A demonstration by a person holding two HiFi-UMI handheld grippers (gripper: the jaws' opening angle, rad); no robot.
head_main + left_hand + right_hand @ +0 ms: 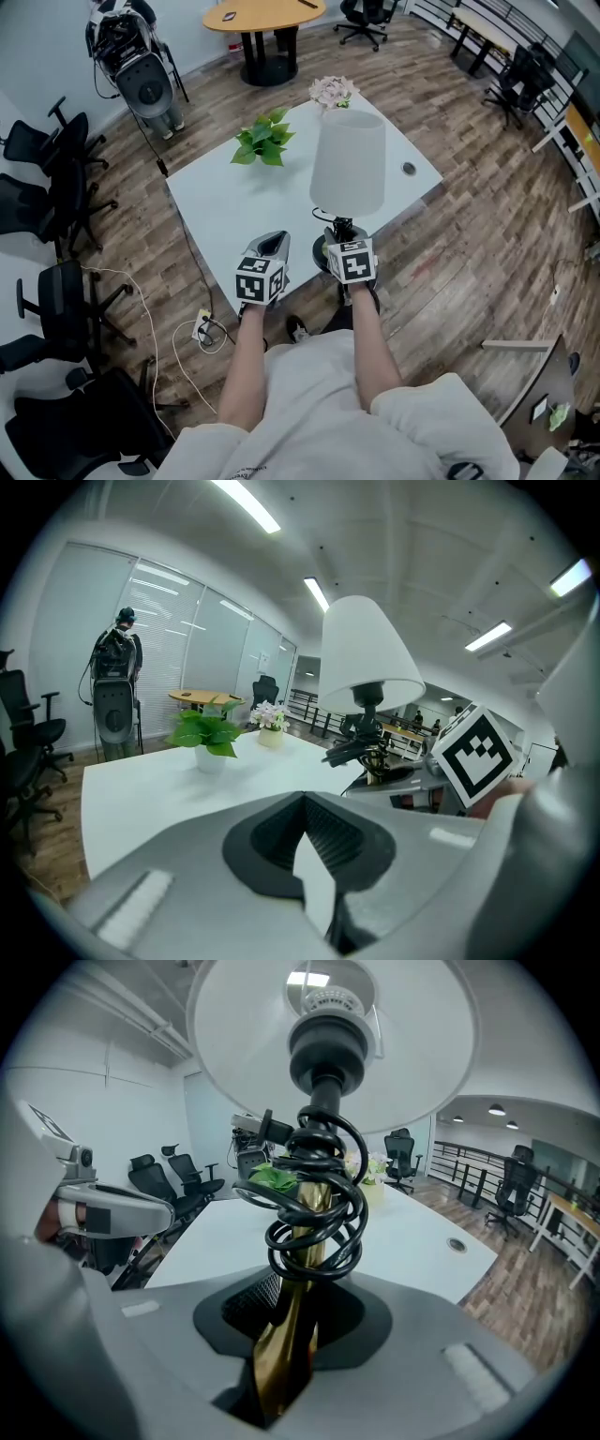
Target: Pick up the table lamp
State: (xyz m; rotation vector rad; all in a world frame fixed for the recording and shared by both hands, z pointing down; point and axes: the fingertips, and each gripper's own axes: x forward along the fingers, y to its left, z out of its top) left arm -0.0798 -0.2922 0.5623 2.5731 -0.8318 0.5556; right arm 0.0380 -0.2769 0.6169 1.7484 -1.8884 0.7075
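Observation:
The table lamp has a white cone shade (349, 161) and a brass stem (298, 1279) with black cord coiled round it (314, 1213). It stands upright at the near edge of the white table (234, 216). My right gripper (339, 234) is shut on the stem below the coil, and the right gripper view shows the brass bar pinched between the pads, under the shade (328, 1044). My left gripper (274, 246) is just left of the lamp, shut and empty, apart from it. Its own view shows the shade (368, 653) to the right. Whether the base touches the table I cannot tell.
A potted green plant (262, 141) and a small pot of pale flowers (331, 91) stand on the table's far half, with a cable port (409, 169) at the right. Black office chairs (47, 187) line the left. Cables (202, 328) lie on the floor below the near edge.

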